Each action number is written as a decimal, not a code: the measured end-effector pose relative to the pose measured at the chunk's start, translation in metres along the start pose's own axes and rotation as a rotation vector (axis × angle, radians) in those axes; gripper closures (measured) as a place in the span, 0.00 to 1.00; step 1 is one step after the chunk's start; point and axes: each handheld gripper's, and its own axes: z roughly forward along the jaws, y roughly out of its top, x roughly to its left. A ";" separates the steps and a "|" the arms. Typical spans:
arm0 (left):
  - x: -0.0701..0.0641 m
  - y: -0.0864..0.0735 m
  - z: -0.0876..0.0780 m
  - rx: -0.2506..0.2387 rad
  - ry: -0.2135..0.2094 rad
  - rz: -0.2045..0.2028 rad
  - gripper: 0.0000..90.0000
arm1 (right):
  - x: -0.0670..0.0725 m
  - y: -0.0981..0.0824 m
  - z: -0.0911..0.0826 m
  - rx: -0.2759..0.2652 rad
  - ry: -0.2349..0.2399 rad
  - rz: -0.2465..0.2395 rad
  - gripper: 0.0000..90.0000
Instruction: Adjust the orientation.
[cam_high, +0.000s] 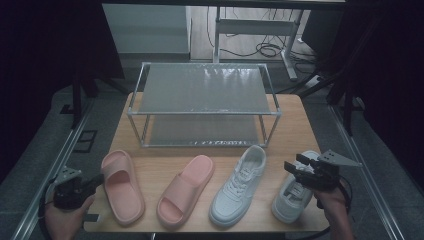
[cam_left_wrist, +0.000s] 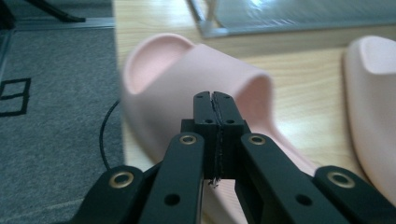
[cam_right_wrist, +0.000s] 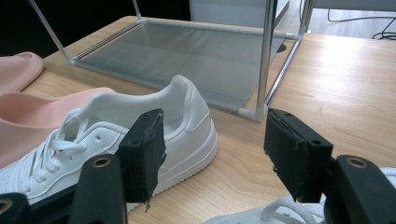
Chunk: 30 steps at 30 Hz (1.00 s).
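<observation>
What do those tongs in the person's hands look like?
Both tongs are black. The left tongs have long arms with brass-ringed holes and flat pads. The right tongs have blocky, rough-edged pads and a grey three-cornered plate on top. A thin black cable trails beside the left one.

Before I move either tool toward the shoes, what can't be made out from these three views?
- Right white sneaker: in the high view the right tool and its body cover its middle; the right gripper view's bottom edge cuts it down to laces.
- Left pink slipper: in the left gripper view the shut left tool hides its near part, and the picture is blurred.
- Rack's lower shelf: partly hidden under the top shelf in the high view.
</observation>
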 end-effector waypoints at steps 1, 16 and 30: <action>0.005 0.000 0.002 0.009 0.006 -0.006 1.00 | 0.000 0.000 0.000 0.001 -0.001 0.000 0.43; 0.050 0.009 0.050 0.057 0.037 -0.104 1.00 | 0.001 -0.002 0.005 0.018 -0.002 -0.009 0.43; 0.043 0.014 0.062 0.073 0.013 -0.092 1.00 | 0.000 -0.003 0.006 0.021 -0.004 -0.003 0.43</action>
